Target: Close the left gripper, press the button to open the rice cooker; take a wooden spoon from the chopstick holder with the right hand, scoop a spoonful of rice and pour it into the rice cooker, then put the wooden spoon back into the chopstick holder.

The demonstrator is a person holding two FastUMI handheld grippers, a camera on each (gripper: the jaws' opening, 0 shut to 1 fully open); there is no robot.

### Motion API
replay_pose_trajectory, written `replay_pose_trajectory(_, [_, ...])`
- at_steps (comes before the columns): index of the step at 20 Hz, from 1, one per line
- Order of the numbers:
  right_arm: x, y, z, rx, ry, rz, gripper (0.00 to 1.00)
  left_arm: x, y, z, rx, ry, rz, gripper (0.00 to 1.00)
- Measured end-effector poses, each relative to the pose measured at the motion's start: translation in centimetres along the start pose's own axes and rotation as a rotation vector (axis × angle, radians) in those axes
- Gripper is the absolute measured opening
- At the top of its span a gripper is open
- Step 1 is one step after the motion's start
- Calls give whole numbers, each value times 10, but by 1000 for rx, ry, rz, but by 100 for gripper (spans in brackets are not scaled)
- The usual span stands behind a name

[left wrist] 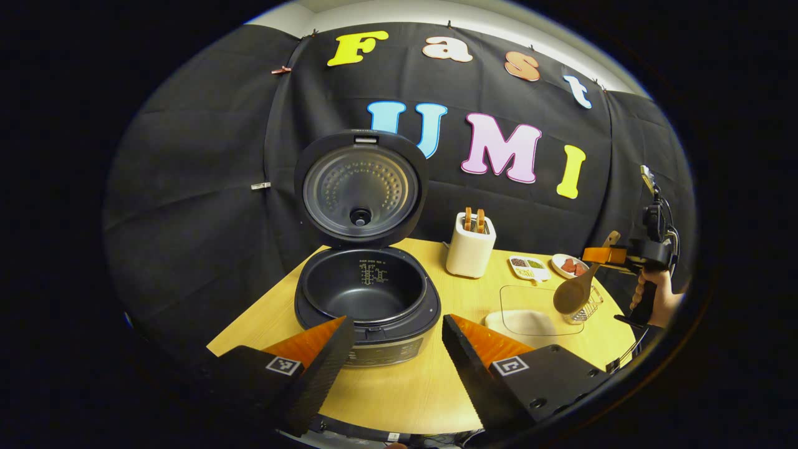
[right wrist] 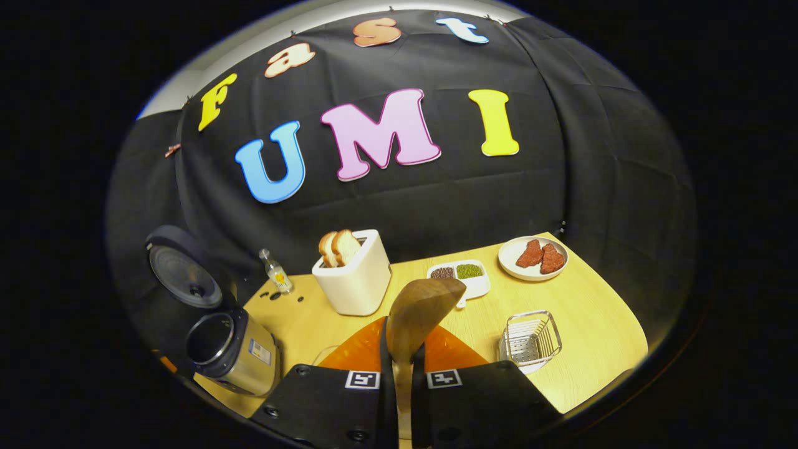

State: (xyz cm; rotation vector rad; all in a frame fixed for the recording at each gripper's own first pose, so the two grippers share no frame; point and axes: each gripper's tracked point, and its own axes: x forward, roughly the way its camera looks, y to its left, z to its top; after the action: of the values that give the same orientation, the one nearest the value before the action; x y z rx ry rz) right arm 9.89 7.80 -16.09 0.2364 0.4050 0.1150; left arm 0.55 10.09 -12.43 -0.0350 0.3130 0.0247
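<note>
Left tongs [left wrist: 393,340] – spread wide, holding nothing, just in front of the rice cooker [left wrist: 368,299]. Cooker lid [left wrist: 360,187] stands upright; inner pot dark, no rice visible. Right tongs [right wrist: 402,368] – clamped narrow on the wooden spoon [right wrist: 421,312] handle, bowl pointing fwd. Spoon is above the table [right wrist: 598,337], near the wire basket [right wrist: 530,340]. Farther back: white holder [right wrist: 355,280], divided dish [right wrist: 461,274], plate [right wrist: 533,257].
</note>
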Motion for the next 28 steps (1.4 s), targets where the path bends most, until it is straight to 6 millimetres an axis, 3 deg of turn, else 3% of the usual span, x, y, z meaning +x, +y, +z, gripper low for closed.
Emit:
replay_pose_trajectory(6, [9,-8,-56,-77,61,-67,13,6,10,-1,-42,11,-14,95])
replay_pose_trajectory(15, [15,41,-83,105,130,-42,12,7,36,-18,-103,47,9,96])
replay_pose_trajectory(21, [26,71,-91,373,213,0,13,3,42,-16,-66,39,20,96])
replay_pose_trajectory(28, [35,61,-97,610,283,-29,13,6,39,-13,-72,31,19,96])
